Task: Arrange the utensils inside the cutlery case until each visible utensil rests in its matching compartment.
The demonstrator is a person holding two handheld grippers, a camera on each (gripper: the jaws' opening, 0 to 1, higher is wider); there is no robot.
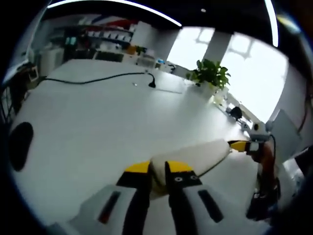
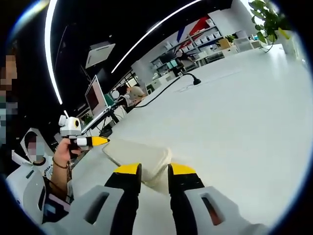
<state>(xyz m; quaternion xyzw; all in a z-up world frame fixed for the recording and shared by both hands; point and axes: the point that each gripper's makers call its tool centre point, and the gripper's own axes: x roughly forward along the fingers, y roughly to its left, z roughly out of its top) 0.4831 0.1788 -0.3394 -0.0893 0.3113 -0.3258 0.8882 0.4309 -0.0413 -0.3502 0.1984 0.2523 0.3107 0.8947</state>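
A cream, soft-looking cutlery case (image 1: 200, 152) is held up over the white table (image 1: 98, 127), and no utensils can be seen. My left gripper (image 1: 157, 168) has its yellow-tipped jaws shut on the case's near end. The right gripper (image 1: 242, 146) meets the case's far end from the right. In the right gripper view, the same case (image 2: 134, 152) lies between the jaws of my right gripper (image 2: 155, 169), which is shut on it. The left gripper (image 2: 93, 141) reaches the opposite end there, held by a person's hand (image 2: 61, 155).
A black cable (image 1: 98, 78) with a plug runs across the far side of the table. A potted plant (image 1: 210, 73) stands at the back edge by the windows. A dark oval object (image 1: 20, 144) lies at the left. A monitor (image 2: 95, 95) and shelves stand beyond the table.
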